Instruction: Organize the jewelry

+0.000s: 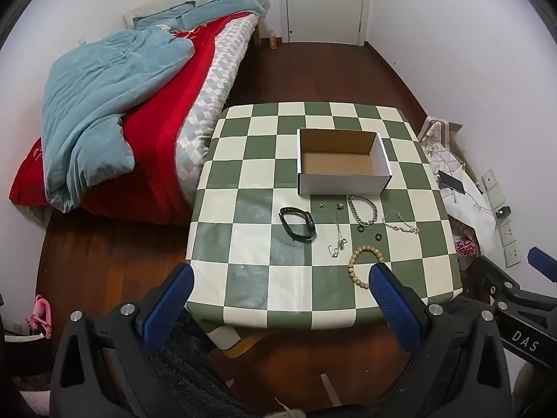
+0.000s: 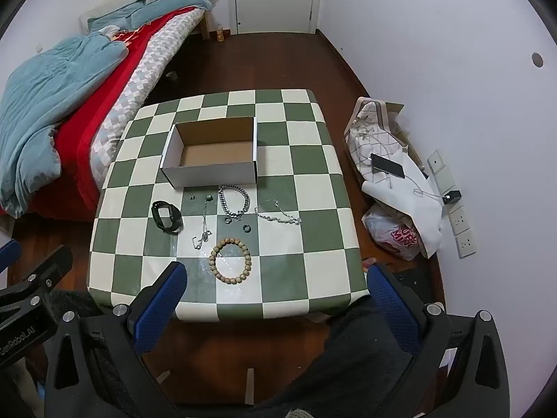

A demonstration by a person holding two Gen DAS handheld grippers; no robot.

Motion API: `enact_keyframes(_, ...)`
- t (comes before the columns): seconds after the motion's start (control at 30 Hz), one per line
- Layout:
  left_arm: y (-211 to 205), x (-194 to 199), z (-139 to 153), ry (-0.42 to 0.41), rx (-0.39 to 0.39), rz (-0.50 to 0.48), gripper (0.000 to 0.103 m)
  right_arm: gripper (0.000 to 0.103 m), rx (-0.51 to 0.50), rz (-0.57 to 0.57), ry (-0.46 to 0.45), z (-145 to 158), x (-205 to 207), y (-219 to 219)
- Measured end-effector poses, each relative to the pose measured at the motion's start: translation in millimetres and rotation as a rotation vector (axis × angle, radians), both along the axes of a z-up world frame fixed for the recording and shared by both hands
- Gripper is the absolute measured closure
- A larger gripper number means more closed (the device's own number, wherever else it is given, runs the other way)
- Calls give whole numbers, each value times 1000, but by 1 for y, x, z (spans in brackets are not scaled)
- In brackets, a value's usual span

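I see the box [image 2: 212,153] standing open with only bare cardboard inside, mid-table [image 2: 313,188], its near wall just behind the jewelry. Left to right lie one watch [image 2: 167,216], a pendant chain [image 2: 203,226], a bead bracelet [image 2: 230,261], two rings [image 2: 237,224] and two chains [image 2: 257,209], leaving bare checks along the near and right edges. My left gripper [image 1: 280,284] and right gripper [image 2: 276,284] hang spread wide, gripping nothing.

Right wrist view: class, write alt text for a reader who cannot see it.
An empty cardboard box sits on a green-and-white checked table, with a bead bracelet, silver chains and a black wristband laid out in front of it. The right hand-held gripper hangs open above the near edge.
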State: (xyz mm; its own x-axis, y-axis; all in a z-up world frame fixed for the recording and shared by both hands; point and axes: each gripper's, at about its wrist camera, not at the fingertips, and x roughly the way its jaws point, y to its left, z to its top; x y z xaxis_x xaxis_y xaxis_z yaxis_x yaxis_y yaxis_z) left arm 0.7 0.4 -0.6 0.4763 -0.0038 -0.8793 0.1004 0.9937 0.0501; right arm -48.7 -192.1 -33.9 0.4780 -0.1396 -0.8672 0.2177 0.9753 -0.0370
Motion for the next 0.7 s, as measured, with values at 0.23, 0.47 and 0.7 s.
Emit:
enact_keyframes(0.23,0,0,0,-6,-1,-4,1,0,1,0,-6,0,-1,0)
enact_keyframes(0.47,1,-2,6,-6,-5,-3,1,0,0,1,-6,2,-1,1)
enact_keyframes(0.7,0,1,9,-3,-10,-5,1,0,-2,5,-3,3,-2,1)
